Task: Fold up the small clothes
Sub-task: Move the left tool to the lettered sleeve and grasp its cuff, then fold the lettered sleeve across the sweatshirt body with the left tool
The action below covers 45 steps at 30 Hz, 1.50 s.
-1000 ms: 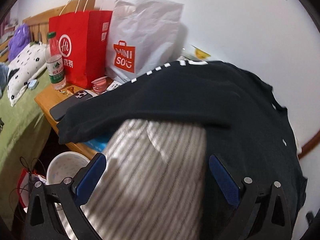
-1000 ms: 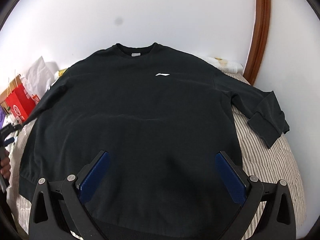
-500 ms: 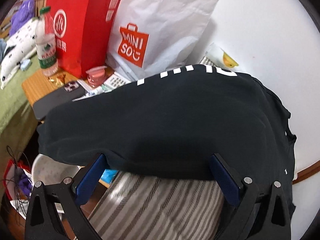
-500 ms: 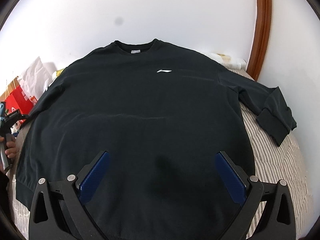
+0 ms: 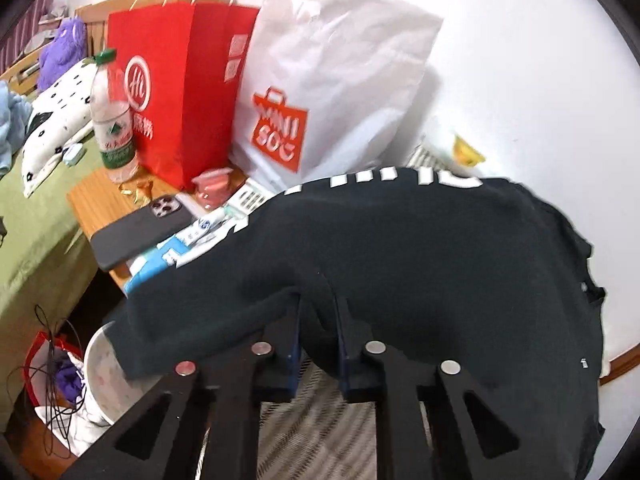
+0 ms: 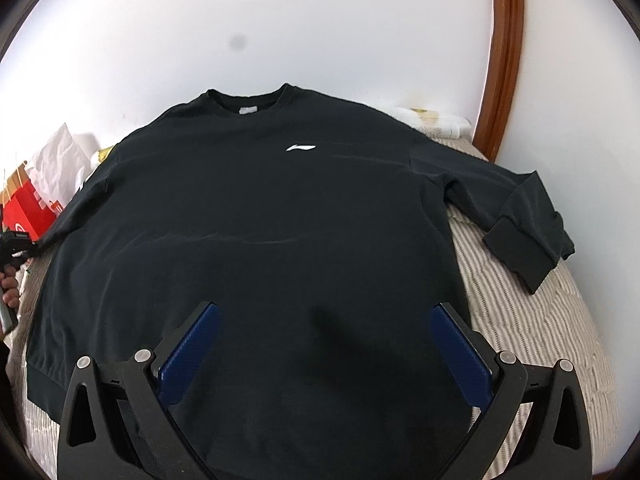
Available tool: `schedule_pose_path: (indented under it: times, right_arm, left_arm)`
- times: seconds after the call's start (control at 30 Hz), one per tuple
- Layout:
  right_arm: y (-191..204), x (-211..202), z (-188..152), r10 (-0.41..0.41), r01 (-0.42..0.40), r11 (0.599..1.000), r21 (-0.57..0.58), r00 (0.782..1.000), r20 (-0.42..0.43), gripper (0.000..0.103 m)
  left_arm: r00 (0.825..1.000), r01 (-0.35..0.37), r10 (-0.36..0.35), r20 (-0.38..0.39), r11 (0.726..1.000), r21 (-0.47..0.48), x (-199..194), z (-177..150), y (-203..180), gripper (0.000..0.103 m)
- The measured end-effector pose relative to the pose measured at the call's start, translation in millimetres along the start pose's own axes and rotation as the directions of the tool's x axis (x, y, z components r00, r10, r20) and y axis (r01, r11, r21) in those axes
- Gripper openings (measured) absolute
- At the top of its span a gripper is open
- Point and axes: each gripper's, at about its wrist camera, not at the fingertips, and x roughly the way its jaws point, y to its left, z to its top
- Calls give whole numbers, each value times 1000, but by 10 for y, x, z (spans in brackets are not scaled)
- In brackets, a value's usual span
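A black sweatshirt with a small white chest logo lies spread face up on a striped bedcover. Its right sleeve lies bent on the cover. My right gripper is open and empty, hovering over the lower body of the sweatshirt. In the left wrist view the sweatshirt's left sleeve with white lettering hangs past the bed edge. My left gripper is shut on a pinched fold of that sleeve's edge. The left gripper also shows at the far left of the right wrist view.
A wooden bedside table holds a red paper bag, a white Miniso bag, a water bottle, a black phone and small items. A white bin stands below. A white wall and a wooden door frame lie behind.
My left gripper moved up to the sleeve edge and closed on it. My right gripper drifted slightly closer over the sweatshirt and stayed open.
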Motion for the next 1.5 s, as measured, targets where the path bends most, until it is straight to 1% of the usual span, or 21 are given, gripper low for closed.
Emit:
schedule_pose_path:
  times: [0.13, 0.23, 0.33, 0.4, 0.47, 0.57, 0.63, 0.73, 0.83, 0.9, 1.0, 1.07, 1.2, 1.3, 1.37, 1.4, 1.43, 1.47, 1.5]
  right_arm:
    - [-87, -53, 50, -1, 1, 1000, 6, 1000, 23, 103]
    - [-137, -85, 125, 7, -7, 1000, 0, 999, 45, 103]
    - [-169, -44, 283, 26, -25, 999, -22, 998, 65, 103]
    - [-194, 16, 425, 32, -30, 999, -24, 998, 61, 103]
    - [-202, 39, 564, 55, -53, 998, -25, 996, 74, 103]
    - [-184, 28, 652, 55, -52, 998, -31, 994, 99, 103]
    - [-171, 20, 644, 59, -55, 998, -43, 991, 116, 103]
    - [-168, 37, 589, 51, -44, 997, -62, 991, 123, 103]
    - [-190, 63, 518, 39, -30, 996, -81, 992, 116, 103]
    - [-217, 75, 483, 36, -26, 996, -90, 993, 110, 103]
    - [-299, 107, 440, 18, -9, 996, -90, 995, 98, 103]
    - [-374, 121, 410, 13, -6, 997, -79, 995, 94, 103]
    - [-461, 160, 367, 20, -17, 999, -45, 996, 84, 103]
    - [-428, 229, 375, 27, -23, 998, -53, 997, 68, 103]
    - [-365, 265, 414, 25, -21, 997, -69, 998, 62, 103]
    - [-315, 266, 447, 26, -21, 997, -78, 998, 64, 103]
    - [-272, 266, 476, 33, -28, 996, -84, 997, 67, 103]
    - [-224, 255, 504, 46, -40, 995, -88, 997, 69, 103]
    - [-155, 244, 545, 63, -56, 994, -92, 996, 70, 103]
  left_arm:
    - [998, -10, 6, 55, 997, 75, -260, 96, -223, 11]
    - [996, 12, -22, 84, 993, 118, -481, 141, -437, 11]
    - [994, 29, -45, 95, 986, 162, -661, 149, -700, 11]
    - [992, 35, -57, 109, 980, 198, -776, 131, -913, 11]
    - [990, 45, -74, 123, 972, 229, -863, 101, -1095, 11]
    - [983, 72, -116, 140, 956, 285, -996, 29, -1432, 11]
    - [979, 99, -150, 138, 942, 321, -1058, -39, -1683, 11]
    - [976, 134, -189, 111, 914, 383, -1064, -208, -2109, 11]
    - [978, 139, -192, 77, 886, 443, -946, -419, -2484, 11]
    - [979, 149, -196, 52, 870, 469, -820, -546, -2668, 11]
    - [981, 164, -192, 5, 851, 498, -632, -735, -2880, 11]
    - [982, 174, -185, -29, 843, 508, -532, -861, -2981, 12]
    - [978, 208, -189, -89, 831, 516, -401, -1036, -3060, 13]
    - [967, 255, -206, -151, 819, 514, -338, -1103, -3077, 21]
    - [951, 308, -246, -188, 815, 492, -358, -1103, -3016, 29]
    - [947, 320, -258, -192, 815, 483, -372, -1098, -3001, 33]
    - [944, 328, -271, -186, 818, 473, -427, -1073, -2929, 44]
    - [946, 325, -274, -175, 820, 471, -460, -1044, -2884, 60]
    - [948, 319, -279, -153, 824, 468, -511, -1008, -2809, 65]
